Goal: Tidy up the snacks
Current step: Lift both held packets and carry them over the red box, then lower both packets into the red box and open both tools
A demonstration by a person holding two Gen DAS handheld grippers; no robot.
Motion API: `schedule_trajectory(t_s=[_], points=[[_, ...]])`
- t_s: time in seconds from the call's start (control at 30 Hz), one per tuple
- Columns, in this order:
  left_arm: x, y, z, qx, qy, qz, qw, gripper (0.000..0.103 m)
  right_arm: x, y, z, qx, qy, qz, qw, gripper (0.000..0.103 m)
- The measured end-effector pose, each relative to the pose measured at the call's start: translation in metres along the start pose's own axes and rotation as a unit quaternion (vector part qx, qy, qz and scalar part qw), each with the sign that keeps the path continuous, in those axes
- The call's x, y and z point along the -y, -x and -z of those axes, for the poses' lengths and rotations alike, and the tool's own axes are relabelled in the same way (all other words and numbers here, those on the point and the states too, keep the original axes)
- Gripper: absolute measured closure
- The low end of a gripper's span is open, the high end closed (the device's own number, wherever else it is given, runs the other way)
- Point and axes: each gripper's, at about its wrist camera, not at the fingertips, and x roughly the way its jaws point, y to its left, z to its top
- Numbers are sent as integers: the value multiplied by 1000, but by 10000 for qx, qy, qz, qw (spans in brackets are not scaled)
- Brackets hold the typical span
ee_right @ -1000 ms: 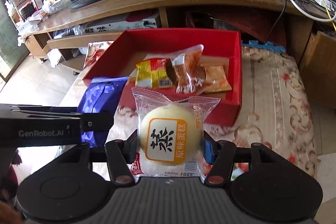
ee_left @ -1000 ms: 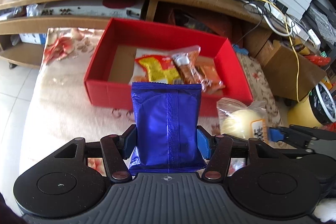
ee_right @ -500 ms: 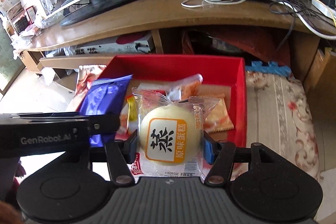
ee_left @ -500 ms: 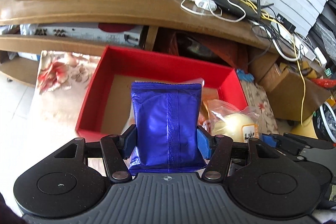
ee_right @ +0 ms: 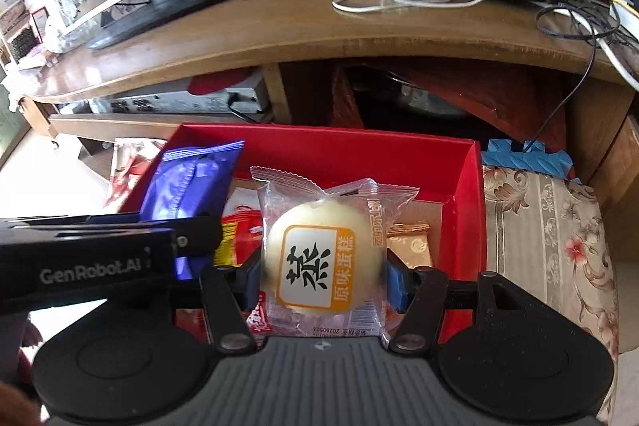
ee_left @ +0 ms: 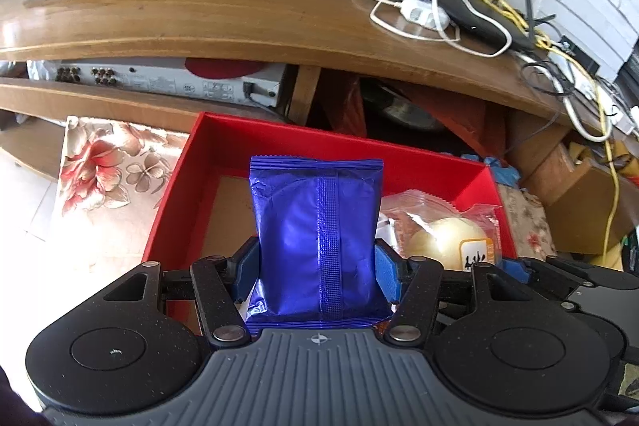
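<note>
Grippers first, since they're nearest: left gripper [ee_left: 317, 258] has its blue pads clamped on a shiny blue foil snack packet [ee_left: 317, 234], crinkly, with a ribbed seam down the middle, standing upright. Right gripper [ee_right: 323, 272] is squeezing a clear plastic wrapper with a round pale-yellow steamed cake [ee_right: 319, 254] inside, orange-and-white label facing the camera.

Both packs hang over the red cardboard box [ee_right: 465, 210], my landmark here. Inside the box, under the cake, sit a red-and-yellow snack bag [ee_right: 235, 238] and a flat orange packet [ee_right: 411, 246]. Box rests on a floral beige cloth [ee_right: 547, 222].

Behind the box is a curved glossy wooden TV stand [ee_left: 223, 14], with a silver player [ee_left: 159, 82] on its lower shelf and a black router with tangled white and yellow cables [ee_left: 459, 10] on top.

Compared to a second ago, both packs were short of the box's front wall; now they're above its inside.
</note>
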Motion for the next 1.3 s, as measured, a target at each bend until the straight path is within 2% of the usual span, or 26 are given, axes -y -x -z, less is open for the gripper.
schedule_trajectory(t_s=[0.23, 0.8, 1.07, 1.3], points=[[-8, -16, 2, -135, 105, -152, 9997, 37, 0, -23, 2, -102, 71, 39, 9999, 46], [-13, -20, 5, -209, 20, -364, 9991, 36, -1, -31, 5, -186, 202, 158, 9995, 44], [-8, -13, 7, -132, -122, -430, 9989, 28, -6, -24, 7, -114, 346, 293, 9989, 39], [-8, -2, 8, -67, -125, -406, 9991, 24, -8, -14, 7, -20, 435, 396, 9983, 30]])
